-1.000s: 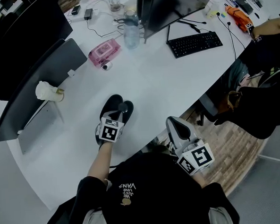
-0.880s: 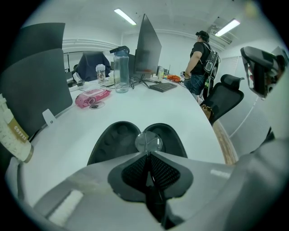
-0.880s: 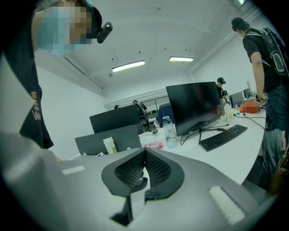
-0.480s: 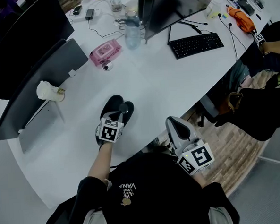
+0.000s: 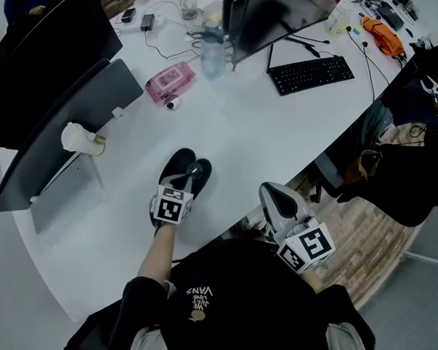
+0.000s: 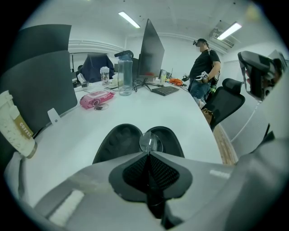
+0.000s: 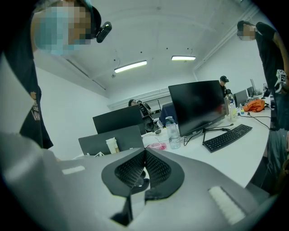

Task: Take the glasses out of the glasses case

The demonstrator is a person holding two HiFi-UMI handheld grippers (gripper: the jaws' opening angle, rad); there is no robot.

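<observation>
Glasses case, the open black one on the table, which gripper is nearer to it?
Left. The left gripper is at the open glasses case, jaws closed on the glasses. The right gripper is shut, beyond the table edge, to the case's right.

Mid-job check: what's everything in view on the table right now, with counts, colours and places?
table: one, white, curved, under everything
glasses case: one, black, lying open near the table's front edge
glasses: one pair, clear lens showing over the case
wipes pack: one, pink, mid-table
water bottle: one, clear, beside the monitor
monitor: one, black, far side
keyboard: one, black, right of the monitor's stand
paper cup: one, white, by the grey partition
left gripper: grey, jaws closed at the glasses, over the case
right gripper: grey, jaws closed, empty, off the table's edge
</observation>
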